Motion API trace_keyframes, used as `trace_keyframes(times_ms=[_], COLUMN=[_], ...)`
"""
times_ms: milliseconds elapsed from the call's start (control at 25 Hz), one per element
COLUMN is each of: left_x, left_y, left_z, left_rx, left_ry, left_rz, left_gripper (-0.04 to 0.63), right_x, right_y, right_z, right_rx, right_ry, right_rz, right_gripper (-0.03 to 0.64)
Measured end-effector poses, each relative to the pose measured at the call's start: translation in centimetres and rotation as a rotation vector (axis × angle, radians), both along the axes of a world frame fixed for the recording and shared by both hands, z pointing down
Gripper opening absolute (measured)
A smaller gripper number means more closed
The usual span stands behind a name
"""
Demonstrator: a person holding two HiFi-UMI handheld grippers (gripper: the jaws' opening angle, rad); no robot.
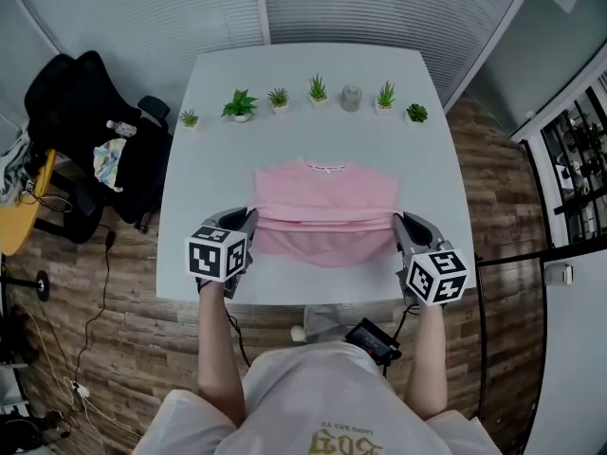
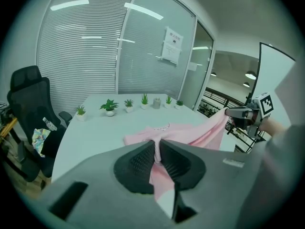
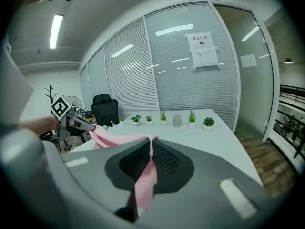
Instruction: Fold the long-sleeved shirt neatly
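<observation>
A pink long-sleeved shirt (image 1: pixel 325 197) lies partly folded on the white table (image 1: pixel 209 121), collar toward the far side. Its near edge is lifted off the table and stretched between my two grippers. My left gripper (image 1: pixel 250 220) is shut on the shirt's near left corner, and in the left gripper view pink cloth (image 2: pixel 157 152) is pinched between the pads. My right gripper (image 1: pixel 398 224) is shut on the near right corner, with cloth (image 3: pixel 150 152) clamped in the right gripper view. Each gripper shows in the other's view, the right gripper (image 2: pixel 228 111) and the left gripper (image 3: pixel 93 126), joined by the taut pink edge.
Along the table's far side stands a row of several small potted plants (image 1: pixel 240 104) and a grey jar (image 1: pixel 351 97). A black office chair (image 1: pixel 85 121) with a bottle on it stands left of the table. Glass walls with blinds lie beyond.
</observation>
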State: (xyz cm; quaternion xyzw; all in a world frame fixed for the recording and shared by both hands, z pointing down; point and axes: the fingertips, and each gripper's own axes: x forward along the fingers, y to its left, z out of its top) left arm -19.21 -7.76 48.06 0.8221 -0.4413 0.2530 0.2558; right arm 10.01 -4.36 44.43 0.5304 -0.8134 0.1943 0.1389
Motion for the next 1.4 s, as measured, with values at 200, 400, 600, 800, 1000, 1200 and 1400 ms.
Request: trace_keyframes(times_ms=[200, 400, 600, 800, 1000, 1200, 1400], left_x=[0.3, 0.9, 1.3, 1.8, 2.2, 2.4, 2.7], left_y=[-3.1, -6.3, -9.0, -11.4, -12.9, -14.0, -15.0], left_z=[1.0, 2.5, 4.0, 6.1, 8.6, 10.8, 12.6], left_rx=[-0.025, -0.051, -0.073, -0.111, -0.164, -0.206, -0.238], left_ry=[-0.006, -0.018, -0.026, -0.030, -0.056, -0.073, -0.088], left_rz=[0.002, 0.005, 0.004, -0.007, -0.010, -0.019, -0.034], left_gripper=[0.040, 0.040, 0.040, 0.040, 0.040, 0.040, 0.041], right_x=[0.2, 0.7, 1.1, 1.6, 1.8, 1.9, 2.3], right_y=[-3.3, -6.7, -9.5, -12.1, -14.2, -15.8, -16.9], right_z=[1.1, 2.6, 4.2, 5.9, 8.3, 10.8, 13.2], right_rx=[-0.017, -0.040, -0.062, -0.087, -0.127, -0.166, -0.207], right_ry=[-0.002, -0.001, 0.003, 0.010, 0.022, 0.029, 0.027], right_rz=[0.000, 0.008, 0.019, 0.020, 0.014, 0.011, 0.012], right_gripper=[0.026, 0.026, 0.028, 0.028, 0.028, 0.028, 0.029])
